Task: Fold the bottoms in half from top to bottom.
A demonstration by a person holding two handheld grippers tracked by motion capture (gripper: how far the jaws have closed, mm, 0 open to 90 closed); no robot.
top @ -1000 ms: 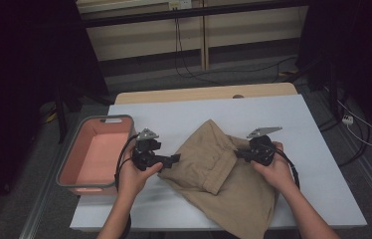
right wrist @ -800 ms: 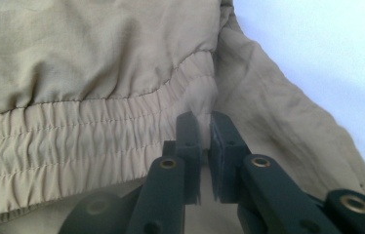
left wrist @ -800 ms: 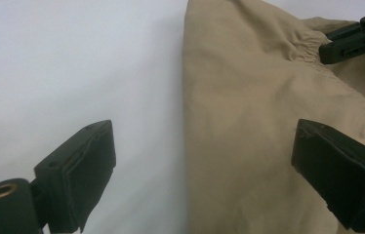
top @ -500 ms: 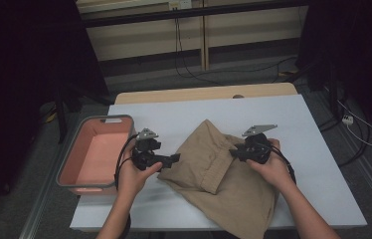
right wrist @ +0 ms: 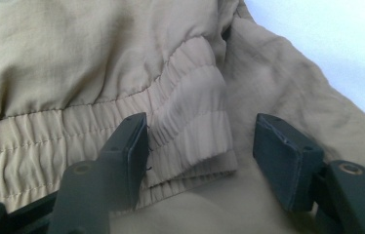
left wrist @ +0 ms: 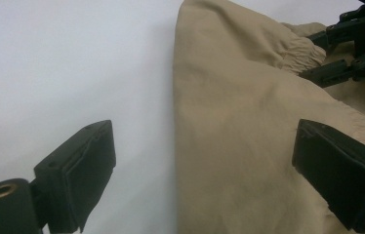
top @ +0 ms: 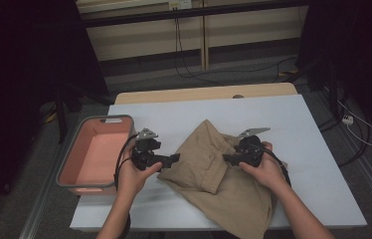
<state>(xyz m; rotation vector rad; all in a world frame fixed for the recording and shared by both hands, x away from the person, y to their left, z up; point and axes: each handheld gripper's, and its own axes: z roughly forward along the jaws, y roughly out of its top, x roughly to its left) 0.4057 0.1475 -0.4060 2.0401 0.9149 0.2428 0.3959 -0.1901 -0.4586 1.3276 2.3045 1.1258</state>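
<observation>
Ref. landmark: tan garment [top: 219,172], crumpled on the white table [top: 293,129], lying from centre toward the near edge, part of it hanging over that edge.

1. Near: person's forearms enter at the near side of the garment. Right hand [top: 263,169] rests on the garment's right part; left hand [top: 132,174] is just off its left edge.
2. Right gripper [top: 230,158] – on top of the garment, pointing at its middle. Jaws apart; in the right gripper view the folded elastic waistband [right wrist: 190,126] lies between them, left jaw touching the fabric, right jaw clear of the band. Nothing clamped.
3. Left gripper [top: 173,159] – at the garment's left edge. Jaws wide apart, straddling that edge in the left gripper view: one over bare table, the other over cloth. No grip.
4. Left of the garment, well apart: pink bin [top: 72,172] w/ grey rim, beside the table's left edge.
5. Far side: bare table, then a wooden strip [top: 199,93]
</observation>
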